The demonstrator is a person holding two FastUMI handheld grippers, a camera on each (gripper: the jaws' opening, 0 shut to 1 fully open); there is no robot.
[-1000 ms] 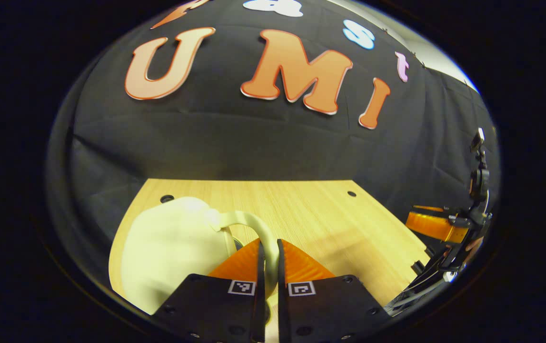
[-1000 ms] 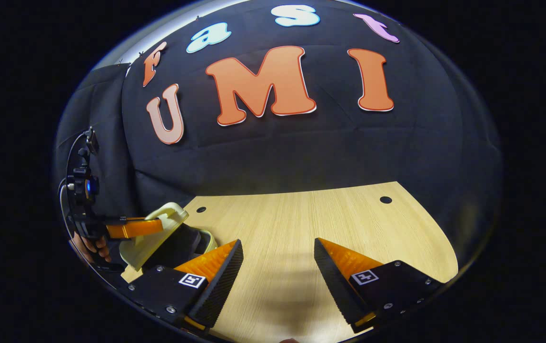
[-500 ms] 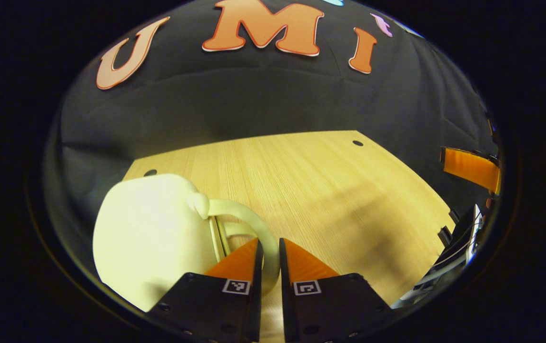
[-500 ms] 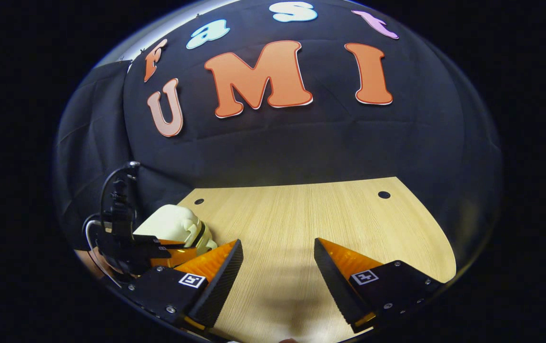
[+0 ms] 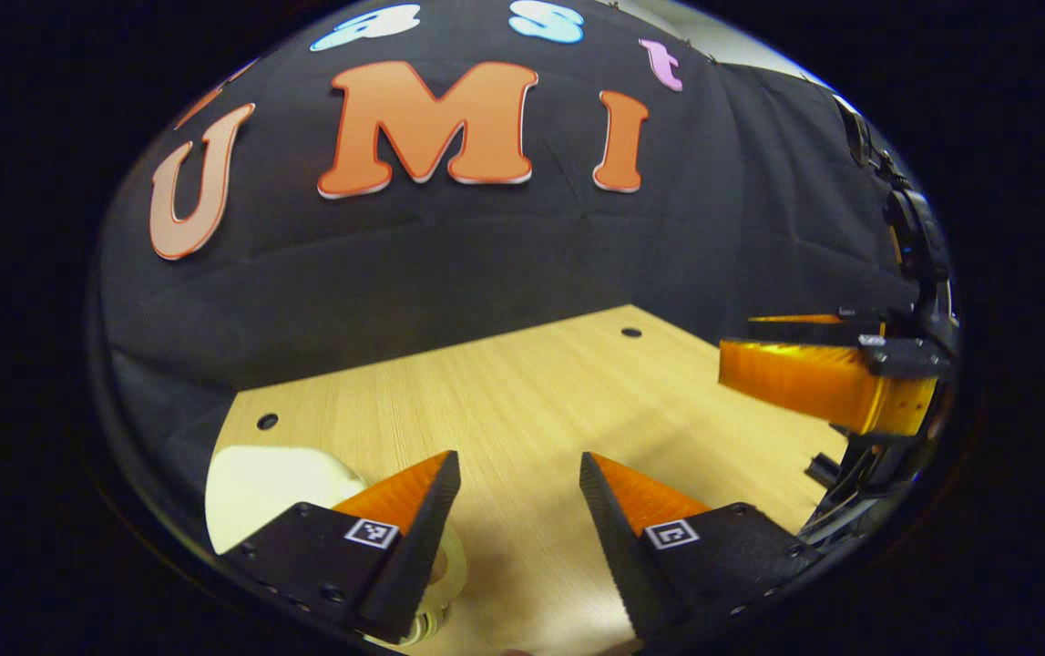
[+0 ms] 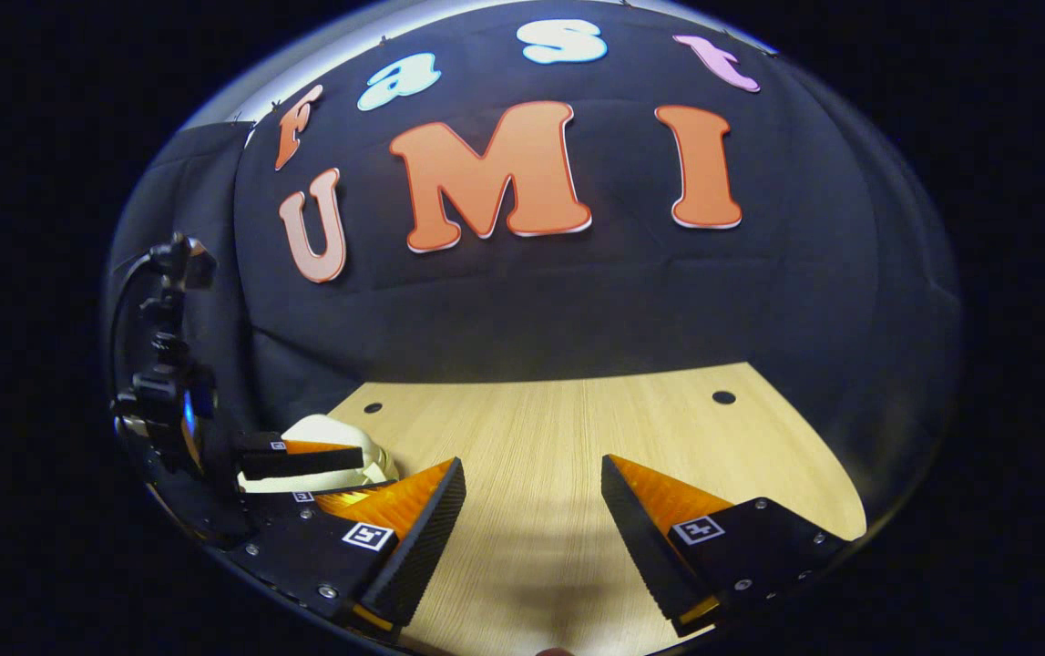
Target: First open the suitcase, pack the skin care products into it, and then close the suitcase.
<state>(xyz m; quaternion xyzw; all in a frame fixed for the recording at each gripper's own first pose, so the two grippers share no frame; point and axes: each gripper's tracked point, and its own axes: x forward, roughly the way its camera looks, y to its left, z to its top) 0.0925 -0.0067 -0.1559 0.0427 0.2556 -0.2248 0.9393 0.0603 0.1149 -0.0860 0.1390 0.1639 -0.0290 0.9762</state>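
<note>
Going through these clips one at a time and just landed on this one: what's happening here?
A person holds a gripper in each hand over a wooden table. The small cream suitcase lies closed at the table's left side. The left gripper is open beside it, holding nothing, one finger in front of the case. The right gripper is open too, over bare table. No skin care products are in sight, so the packing looks finished.

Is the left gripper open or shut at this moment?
Open. In the left gripper view, the left gripper has its fingers spread wide with bare table between them; the cream suitcase lies beside it, ungripped.
</note>
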